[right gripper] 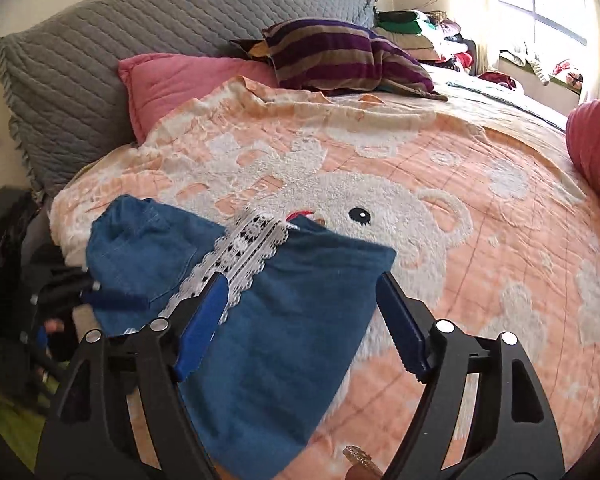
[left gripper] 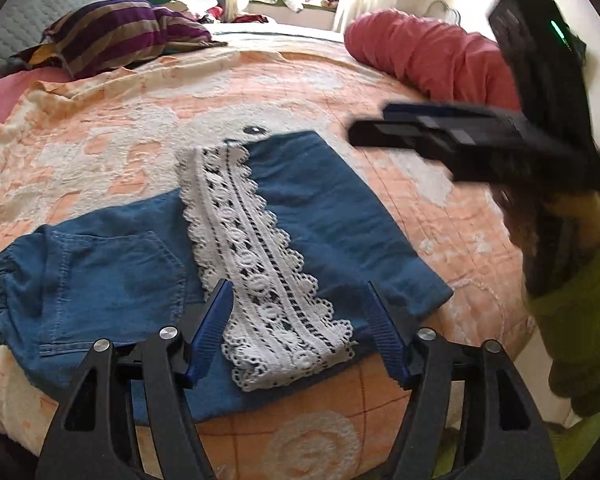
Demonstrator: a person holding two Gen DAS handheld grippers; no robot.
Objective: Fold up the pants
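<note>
Folded blue denim pants (left gripper: 324, 208) lie flat on the peach bear blanket (left gripper: 100, 152), with a white lace strip (left gripper: 256, 264) running along their middle. My left gripper (left gripper: 299, 286) hangs just above the pants' near edge, open, nothing pinched between its blue pads. My right gripper (left gripper: 370, 124) shows blurred in the air at the right of the left wrist view. In the right wrist view the right gripper (right gripper: 301, 276) is open above the pants (right gripper: 268, 360) and clear of the cloth. The lace (right gripper: 244, 252) runs off to its left. A blue finger of the left gripper (right gripper: 116, 300) shows at the pants' left edge.
A grey quilted pillow (right gripper: 100, 52), a pink pillow (right gripper: 180, 80) and a purple striped cloth (right gripper: 340, 56) lie at the bed's head. A red bolster (left gripper: 428, 56) lies at the far right. Clothes are piled by the window (right gripper: 432, 32). A green sleeve (left gripper: 580, 320) is at the right.
</note>
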